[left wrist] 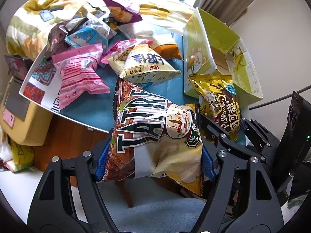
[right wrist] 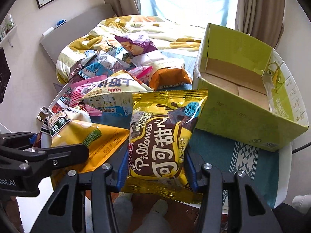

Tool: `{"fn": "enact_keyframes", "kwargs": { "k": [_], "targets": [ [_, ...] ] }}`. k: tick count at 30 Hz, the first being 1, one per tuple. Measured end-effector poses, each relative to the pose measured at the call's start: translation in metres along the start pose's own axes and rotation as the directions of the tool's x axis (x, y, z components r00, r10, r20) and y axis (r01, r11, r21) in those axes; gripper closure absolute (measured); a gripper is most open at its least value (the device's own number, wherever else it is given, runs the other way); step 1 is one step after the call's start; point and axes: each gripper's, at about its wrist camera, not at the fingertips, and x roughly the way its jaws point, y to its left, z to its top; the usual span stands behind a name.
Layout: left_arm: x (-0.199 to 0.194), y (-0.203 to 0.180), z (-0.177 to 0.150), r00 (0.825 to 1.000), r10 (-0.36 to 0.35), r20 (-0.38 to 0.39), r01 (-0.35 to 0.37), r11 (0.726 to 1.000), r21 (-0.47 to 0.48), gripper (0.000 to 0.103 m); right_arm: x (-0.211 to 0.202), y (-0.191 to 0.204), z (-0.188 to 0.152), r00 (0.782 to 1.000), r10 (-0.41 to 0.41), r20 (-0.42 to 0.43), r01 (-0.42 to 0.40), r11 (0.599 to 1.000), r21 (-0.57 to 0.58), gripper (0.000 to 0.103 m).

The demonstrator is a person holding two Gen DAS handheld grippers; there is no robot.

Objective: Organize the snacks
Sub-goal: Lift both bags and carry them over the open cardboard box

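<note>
My left gripper (left wrist: 153,163) is shut on a brown and yellow chip bag (left wrist: 153,136) and holds it above the table's near edge. My right gripper (right wrist: 157,171) is shut on a gold Pillows cocoa snack bag (right wrist: 163,136), held just left of an open, empty green cardboard box (right wrist: 233,112). In the left wrist view the gold bag (left wrist: 219,104) and the box (left wrist: 210,58) are to the right. In the right wrist view the chip bag (right wrist: 81,134) and the left gripper (right wrist: 38,155) are at the left.
A pile of snack bags lies on the blue table mat (left wrist: 93,106): a pink one (left wrist: 81,75), a white Oishi one (left wrist: 143,66), a purple one (left wrist: 124,9), an orange one (right wrist: 169,75). A bed with a yellow quilt (right wrist: 124,27) is behind. The floor lies below.
</note>
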Motion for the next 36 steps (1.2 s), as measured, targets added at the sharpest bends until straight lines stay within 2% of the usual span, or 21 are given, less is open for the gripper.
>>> {"fn": "enact_keyframes", "kwargs": {
  "k": [7,11,16,20,24,28,32,36],
  "targets": [
    [-0.035,-0.024,0.001,0.993,0.014,0.114,-0.015,1.000,0.011,0.031,-0.036,-0.006,0.005,0.996,0.022,0.086,-0.020,0.999,-0.028,0.057],
    [-0.044,-0.038,0.012,0.987,0.003,0.158,-0.006,1.000,0.015,0.031,-0.057,-0.018,0.014,0.990,0.034,0.136,-0.031,0.999,-0.023,0.057],
    [-0.048,-0.068,0.040,0.982,-0.020,0.188,0.005,0.997,0.081,0.031,-0.087,-0.039,0.034,0.983,0.006,0.184,-0.005,1.000,-0.006,0.057],
    [-0.041,-0.100,0.075,0.977,-0.051,0.206,0.017,0.986,0.164,0.031,-0.102,-0.067,0.056,0.977,-0.034,0.208,0.027,0.999,0.040,0.057],
    [-0.020,-0.136,0.119,0.977,-0.090,0.195,0.041,0.970,0.241,0.031,-0.100,-0.099,0.077,0.973,-0.108,0.206,0.093,0.992,0.084,0.057],
    [0.014,-0.172,0.169,0.979,-0.113,0.172,0.057,0.951,0.303,0.030,-0.091,-0.138,0.098,0.972,-0.142,0.187,0.113,0.981,0.158,0.057],
    [0.064,-0.205,0.218,0.987,-0.111,0.115,0.063,0.933,0.355,0.030,-0.079,-0.177,0.118,0.969,-0.191,0.158,0.152,0.962,0.228,0.057],
    [0.117,-0.227,0.258,0.995,-0.073,0.064,0.041,0.912,0.408,0.029,-0.060,-0.211,0.138,0.968,-0.222,0.117,0.182,0.942,0.283,0.057]
  ]
}}
